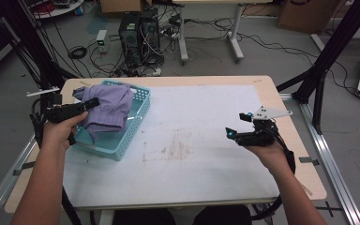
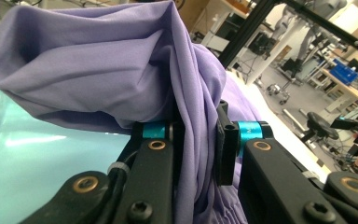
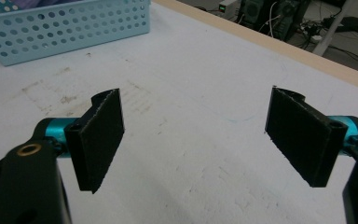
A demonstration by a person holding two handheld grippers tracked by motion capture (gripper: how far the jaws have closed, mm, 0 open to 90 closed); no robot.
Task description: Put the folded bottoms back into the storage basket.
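Note:
A purple garment (image 1: 107,105) is bunched above the light blue perforated basket (image 1: 136,123) at the table's left. My left gripper (image 1: 93,103) is shut on a fold of it. In the left gripper view the purple cloth (image 2: 121,70) runs down between the two black jaws and billows above them over the basket's pale floor (image 2: 42,154). My right gripper (image 1: 238,124) hovers over the right side of the white mat and points left, with its jaws wide apart. The right gripper view shows both pads (image 3: 100,140) with nothing between them, and the basket (image 3: 65,28) at the far left.
A white mat (image 1: 192,154) with faint brown stains covers the wooden table (image 1: 281,112). Beyond the far edge stand computer towers (image 1: 138,33), tangled cables and a desk's legs. Black frame posts (image 1: 328,51) rise at the right.

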